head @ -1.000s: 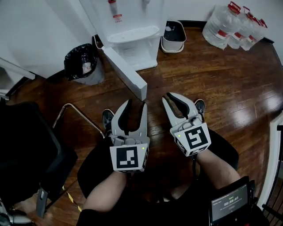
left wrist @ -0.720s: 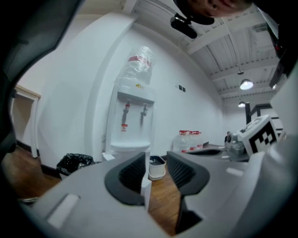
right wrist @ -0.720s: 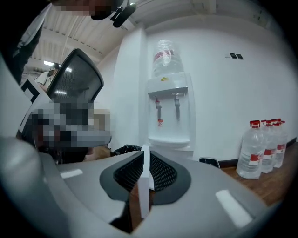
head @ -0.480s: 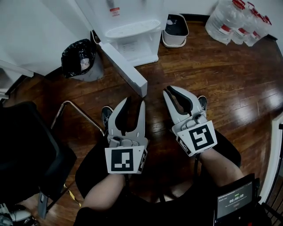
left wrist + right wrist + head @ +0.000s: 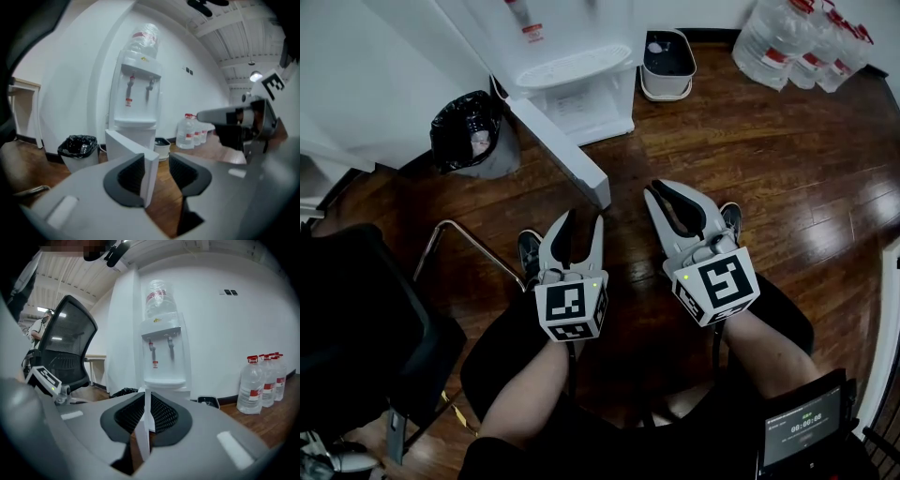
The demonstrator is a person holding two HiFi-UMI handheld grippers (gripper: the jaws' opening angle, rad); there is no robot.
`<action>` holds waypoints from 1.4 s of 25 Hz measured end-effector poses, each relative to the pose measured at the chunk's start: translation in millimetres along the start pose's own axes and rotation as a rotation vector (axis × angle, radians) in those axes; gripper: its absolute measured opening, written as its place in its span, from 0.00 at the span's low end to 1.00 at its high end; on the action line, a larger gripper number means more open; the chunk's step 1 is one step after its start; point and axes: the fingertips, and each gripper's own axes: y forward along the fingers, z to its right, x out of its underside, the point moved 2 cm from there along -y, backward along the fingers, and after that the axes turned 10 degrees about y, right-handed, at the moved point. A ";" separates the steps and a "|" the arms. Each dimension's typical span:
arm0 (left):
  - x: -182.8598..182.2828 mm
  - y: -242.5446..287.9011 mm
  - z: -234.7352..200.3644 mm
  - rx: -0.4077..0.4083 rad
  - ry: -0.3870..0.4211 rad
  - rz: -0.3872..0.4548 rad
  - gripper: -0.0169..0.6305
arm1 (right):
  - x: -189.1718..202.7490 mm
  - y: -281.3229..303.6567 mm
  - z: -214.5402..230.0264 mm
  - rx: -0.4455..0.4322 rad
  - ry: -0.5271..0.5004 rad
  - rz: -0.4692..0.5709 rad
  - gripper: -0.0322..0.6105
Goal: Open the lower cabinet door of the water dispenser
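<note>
The white water dispenser (image 5: pixel 572 66) stands against the far wall, and its lower cabinet door (image 5: pixel 567 155) hangs swung out toward me. My left gripper (image 5: pixel 581 223) hovers over my lap, short of the door's free edge; its jaws are opening with nothing between them. In the left gripper view the left gripper (image 5: pixel 156 161) shows the door (image 5: pixel 126 147) well beyond its gap. My right gripper (image 5: pixel 656 192) floats to the right of the door, shut and empty. The right gripper (image 5: pixel 146 401) points at the dispenser (image 5: pixel 161 352).
A bin with a black bag (image 5: pixel 473 131) stands left of the dispenser and a small white bin (image 5: pixel 667 61) to its right. Several water bottles (image 5: pixel 797 37) fill the far right corner. A black office chair (image 5: pixel 356 319) crowds my left side.
The left gripper has dropped lower, away from the head camera; its jaws narrowed and then spread again. The right gripper has stayed nearly still.
</note>
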 end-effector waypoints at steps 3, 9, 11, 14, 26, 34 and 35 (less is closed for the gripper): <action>23.8 7.1 -8.1 -0.010 0.018 -0.080 0.31 | -10.5 2.2 10.5 0.015 0.005 0.017 0.12; 58.1 41.1 -12.4 -0.018 0.039 -0.218 0.32 | -34.2 10.4 41.4 0.055 0.004 0.058 0.12; 77.3 52.5 -11.7 -0.036 0.018 -0.263 0.32 | -37.5 14.3 48.4 0.062 0.010 0.058 0.12; 93.0 71.4 0.6 -0.048 0.002 -0.300 0.32 | -46.7 20.1 59.2 0.059 0.035 0.056 0.12; 152.3 127.3 4.9 -0.049 -0.018 -0.335 0.34 | -53.9 52.0 70.0 0.008 0.062 -0.028 0.12; 145.4 156.7 20.2 -0.026 0.009 -0.309 0.31 | -66.5 60.8 88.7 0.011 0.093 -0.022 0.11; 143.9 160.3 22.3 -0.023 0.017 -0.310 0.30 | -67.9 61.0 90.6 0.009 0.097 -0.024 0.11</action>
